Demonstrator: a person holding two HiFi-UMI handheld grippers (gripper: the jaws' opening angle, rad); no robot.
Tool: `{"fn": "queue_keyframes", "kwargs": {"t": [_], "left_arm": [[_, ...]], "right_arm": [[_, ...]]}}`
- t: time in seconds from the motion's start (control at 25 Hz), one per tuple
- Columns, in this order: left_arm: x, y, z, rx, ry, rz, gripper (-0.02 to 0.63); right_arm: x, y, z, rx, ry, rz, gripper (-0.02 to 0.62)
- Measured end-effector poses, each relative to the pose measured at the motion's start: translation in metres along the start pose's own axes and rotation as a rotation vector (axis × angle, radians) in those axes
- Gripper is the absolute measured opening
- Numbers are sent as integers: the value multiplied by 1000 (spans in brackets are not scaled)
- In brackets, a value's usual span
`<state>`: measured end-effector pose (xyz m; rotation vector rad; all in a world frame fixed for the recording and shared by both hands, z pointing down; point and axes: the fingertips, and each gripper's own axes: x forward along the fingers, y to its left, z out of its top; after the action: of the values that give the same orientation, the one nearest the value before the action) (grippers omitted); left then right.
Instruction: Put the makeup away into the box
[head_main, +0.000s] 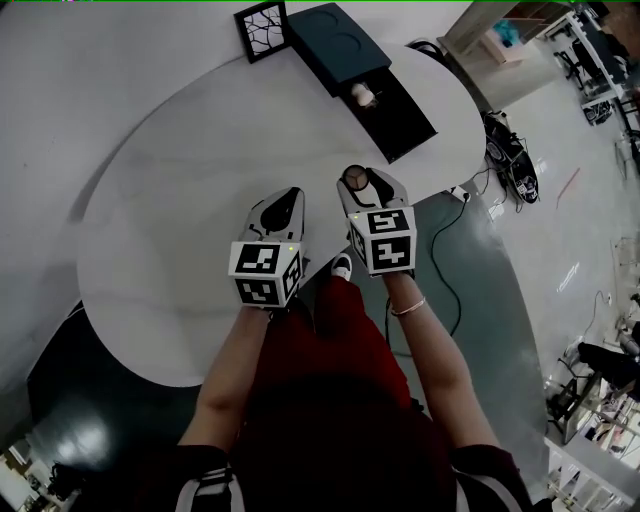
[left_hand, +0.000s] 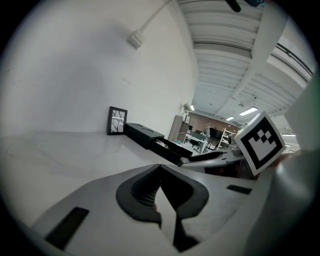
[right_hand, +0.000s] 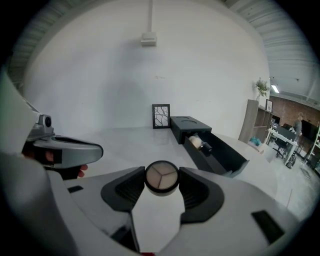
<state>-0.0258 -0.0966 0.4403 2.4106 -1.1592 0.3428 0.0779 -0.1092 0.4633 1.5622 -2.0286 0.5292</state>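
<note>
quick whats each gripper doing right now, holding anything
left gripper: shut, nothing between its jaws.
right gripper: shut on the round makeup compact.

I am standing in a large open lab or workshop hall, not a home. A white rounded table (head_main: 150, 300) sits against a plain white wall (left_hand: 75, 65). The glossy pale floor (head_main: 560, 230) carries loose black cables (head_main: 505, 150). Overhead runs a ribbed industrial ceiling (left_hand: 235, 55) with strip lights (left_hand: 248, 111). Farther off stand workbenches (head_main: 590, 50) crowded with equipment, and beyond them a brick wall (right_hand: 290, 107).
</note>
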Motion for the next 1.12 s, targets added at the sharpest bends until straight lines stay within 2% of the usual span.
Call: {"fn": "queue_keyframes", "kwargs": {"t": [0.68, 1.12], "left_arm": [[79, -45, 41, 22, -15, 51, 23], [109, -55, 54, 23, -26, 129, 23]], "right_arm": [[15, -103, 44, -18, -54, 42, 225], [47, -137, 55, -101, -36, 117, 225]]}}
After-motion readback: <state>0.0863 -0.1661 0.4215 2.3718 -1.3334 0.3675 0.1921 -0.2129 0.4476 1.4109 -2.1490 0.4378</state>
